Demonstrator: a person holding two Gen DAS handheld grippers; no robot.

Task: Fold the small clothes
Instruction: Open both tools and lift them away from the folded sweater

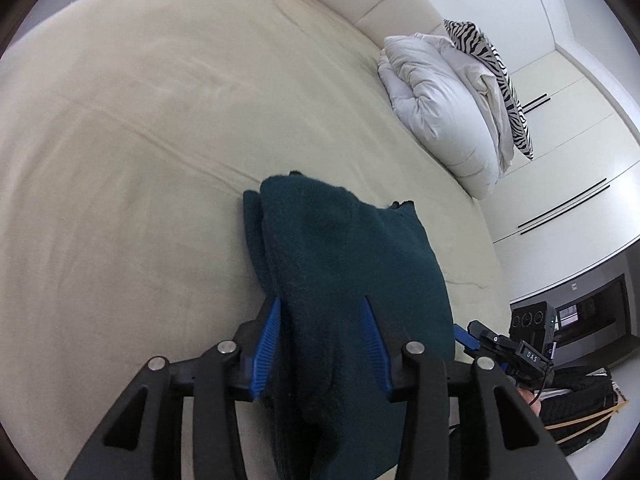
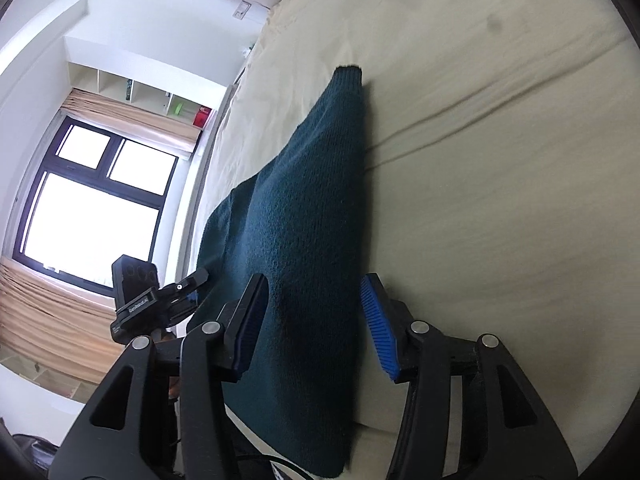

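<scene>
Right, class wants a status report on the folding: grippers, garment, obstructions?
Left gripper and right gripper open, each straddling the dark green sweater. Sweater bunched on the bed. Nothing in the way.

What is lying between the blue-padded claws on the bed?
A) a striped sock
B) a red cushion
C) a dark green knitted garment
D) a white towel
C: a dark green knitted garment runs between the fingers of the left gripper and of the right gripper, lying on the cream bed.
</scene>
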